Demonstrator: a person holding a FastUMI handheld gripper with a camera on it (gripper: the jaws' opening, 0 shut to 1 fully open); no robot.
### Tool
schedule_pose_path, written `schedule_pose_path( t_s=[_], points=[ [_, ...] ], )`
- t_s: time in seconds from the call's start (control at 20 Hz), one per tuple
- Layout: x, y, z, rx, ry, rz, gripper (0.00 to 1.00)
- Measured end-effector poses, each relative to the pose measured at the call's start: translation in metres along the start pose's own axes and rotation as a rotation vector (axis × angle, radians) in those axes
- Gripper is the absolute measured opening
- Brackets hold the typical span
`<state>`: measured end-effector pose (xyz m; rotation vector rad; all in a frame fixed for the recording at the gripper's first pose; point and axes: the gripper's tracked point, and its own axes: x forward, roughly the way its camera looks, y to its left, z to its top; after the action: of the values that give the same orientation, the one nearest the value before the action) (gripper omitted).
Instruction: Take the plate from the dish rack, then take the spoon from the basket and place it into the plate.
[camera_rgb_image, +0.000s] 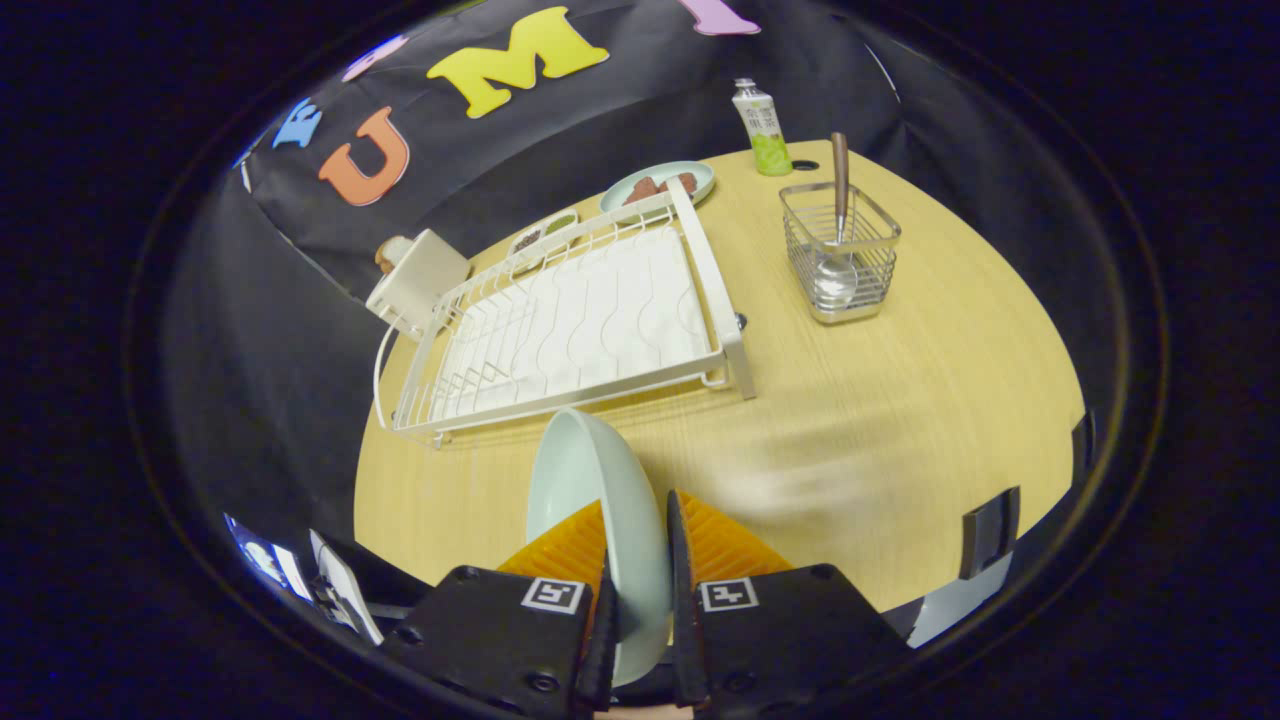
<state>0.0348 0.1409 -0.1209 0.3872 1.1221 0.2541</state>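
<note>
My gripper (637, 545) is shut on a pale green plate (590, 480), which stands on edge between the two orange fingers above the wooden table (900, 420). Just beyond the plate lies the white dish rack (580, 330), with no dishes in it. Further off, past the rack's near corner, a wire basket (840, 255) holds a spoon (838, 240) standing bowl down, its brown handle sticking up above the rim.
Behind the rack sit a second plate (660, 183) with brown food, small dishes (543, 232), a white box (418, 278) and a green bottle (763, 128). Bare tabletop stretches between my fingers and the basket.
</note>
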Motion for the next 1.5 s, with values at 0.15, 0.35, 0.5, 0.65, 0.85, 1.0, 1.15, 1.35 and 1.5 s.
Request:
schedule_pose_path(
  t_s=[0.15, 0.35, 0.5, 0.65, 0.85, 1.0, 1.15, 1.35, 1.5],
  points=[
    [0.016, -0.004, -0.005, 0.061, 0.007, 0.077, 0.28],
    [0.031, -0.013, -0.005, 0.103, 0.024, 0.130, 0.29],
    [0.039, -0.025, -0.002, 0.093, 0.026, 0.108, 0.32],
    [0.037, -0.037, 0.005, 0.064, 0.000, 0.061, 0.41],
    [0.027, -0.046, 0.019, 0.005, -0.084, 0.027, 0.51],
    [0.002, -0.055, 0.035, -0.122, -0.244, -0.035, 0.64],
    [-0.035, -0.061, 0.055, -0.238, -0.439, -0.099, 0.81],
    [-0.088, -0.072, 0.079, -0.309, -0.707, -0.169, 0.97],
    [-0.116, -0.085, 0.098, -0.345, -0.843, -0.203, 1.00]
  ],
)
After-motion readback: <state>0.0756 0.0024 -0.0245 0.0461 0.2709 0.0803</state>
